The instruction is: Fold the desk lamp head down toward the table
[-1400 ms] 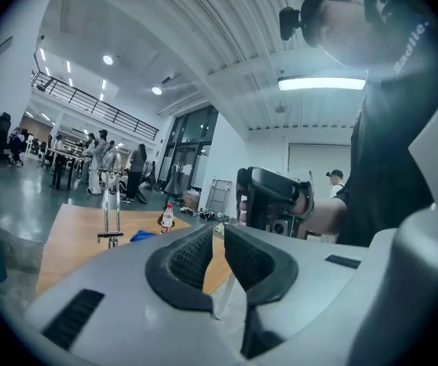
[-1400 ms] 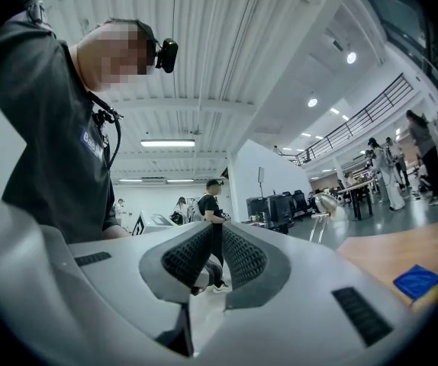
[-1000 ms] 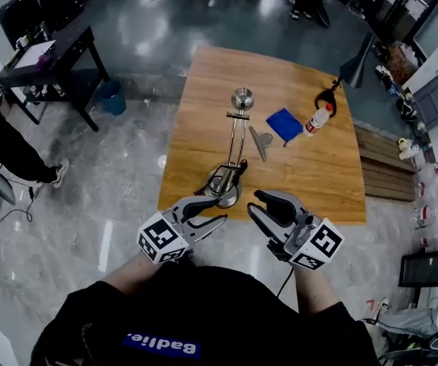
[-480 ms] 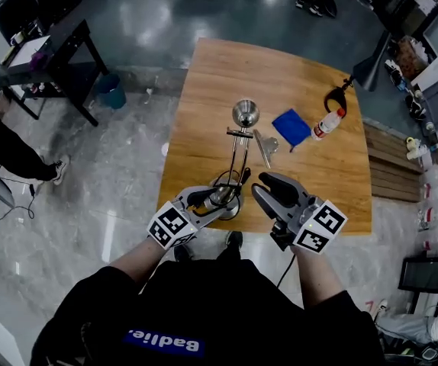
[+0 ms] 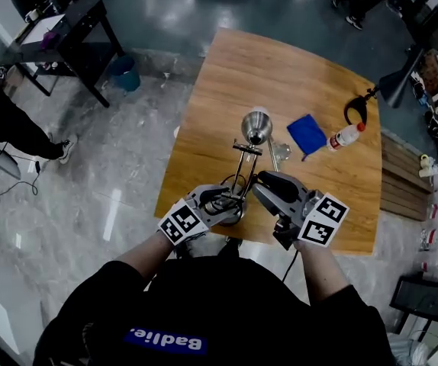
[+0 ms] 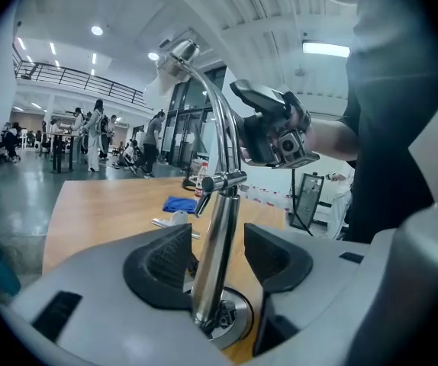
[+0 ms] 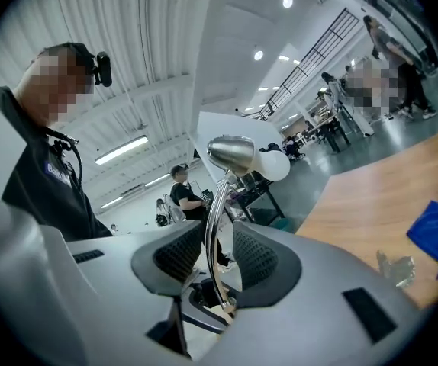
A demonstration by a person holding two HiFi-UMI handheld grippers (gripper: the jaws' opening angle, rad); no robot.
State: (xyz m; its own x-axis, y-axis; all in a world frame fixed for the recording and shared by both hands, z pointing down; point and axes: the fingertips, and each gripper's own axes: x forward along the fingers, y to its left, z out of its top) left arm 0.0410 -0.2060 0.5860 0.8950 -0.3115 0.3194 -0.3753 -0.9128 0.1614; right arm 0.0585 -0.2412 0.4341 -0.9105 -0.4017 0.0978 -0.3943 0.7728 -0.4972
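Note:
A chrome desk lamp stands near the front edge of the wooden table [image 5: 204, 113], its head [image 5: 256, 126] raised on a thin curved arm. My left gripper [image 5: 223, 200] is low at the lamp base [image 6: 233, 320]. The thick lower post [image 6: 217, 242] stands between its pads. The jaws have just been opening and a gap shows beside the post. My right gripper [image 5: 263, 181] is higher, to the right of the arm. Its jaws frame the thin arm [image 7: 213, 227] without touching, and the head [image 7: 230, 152] shows above. The left gripper view also shows the right gripper [image 6: 272, 132].
A blue cloth [image 5: 307, 133], a clear bottle with a red cap [image 5: 345, 136], a black looped item [image 5: 354, 109] and a small metal piece [image 5: 278, 152] lie on the table right of the lamp. A black desk [image 5: 66, 36] and a blue bin [image 5: 126, 75] stand left.
Both grippers have moved forward and down from the table's front edge to the lamp. The left one now straddles the lower post and the right one has come up beside the arm.

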